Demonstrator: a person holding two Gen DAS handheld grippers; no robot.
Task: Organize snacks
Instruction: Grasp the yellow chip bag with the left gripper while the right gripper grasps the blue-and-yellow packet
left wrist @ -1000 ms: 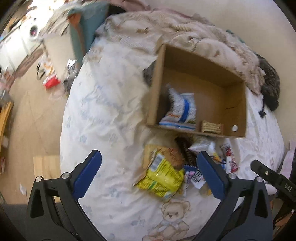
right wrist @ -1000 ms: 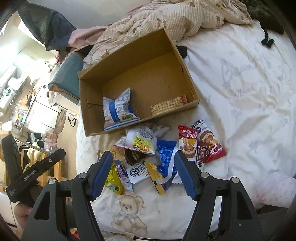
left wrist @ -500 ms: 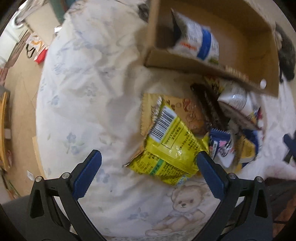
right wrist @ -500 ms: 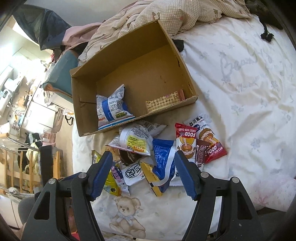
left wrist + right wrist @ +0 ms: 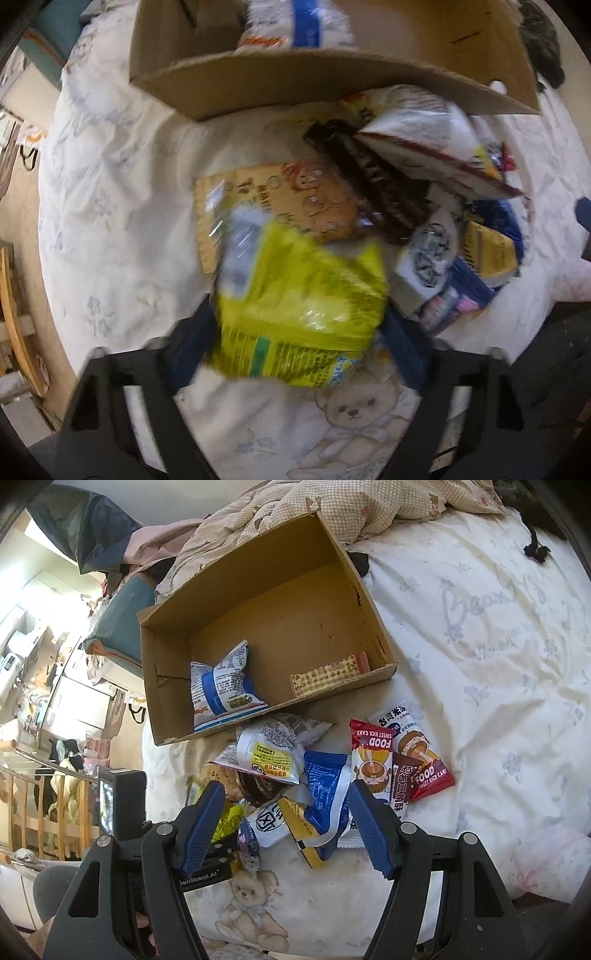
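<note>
A yellow snack bag (image 5: 301,306) lies at the near edge of a snack pile on the bed. My left gripper (image 5: 295,332) is open, its blue pads on either side of the bag's lower part. A tan packet (image 5: 280,199) and a dark brown packet (image 5: 369,192) lie beyond it. The cardboard box (image 5: 266,627) holds a blue and white bag (image 5: 221,686) and a small wafer packet (image 5: 328,674). My right gripper (image 5: 286,827) is open and empty above the pile, over a blue packet (image 5: 327,790). Red rice cake packets (image 5: 399,760) lie to the right.
The bed sheet (image 5: 498,646) carries a teddy bear print (image 5: 251,908) near the front edge. A crumpled quilt (image 5: 332,506) lies behind the box. The left gripper's body (image 5: 122,805) shows at the left of the right wrist view. The floor and furniture lie beyond the bed's left edge.
My left gripper has dropped down and forward onto the pile, so the yellow bag now sits between its pads. My right gripper has barely moved.
</note>
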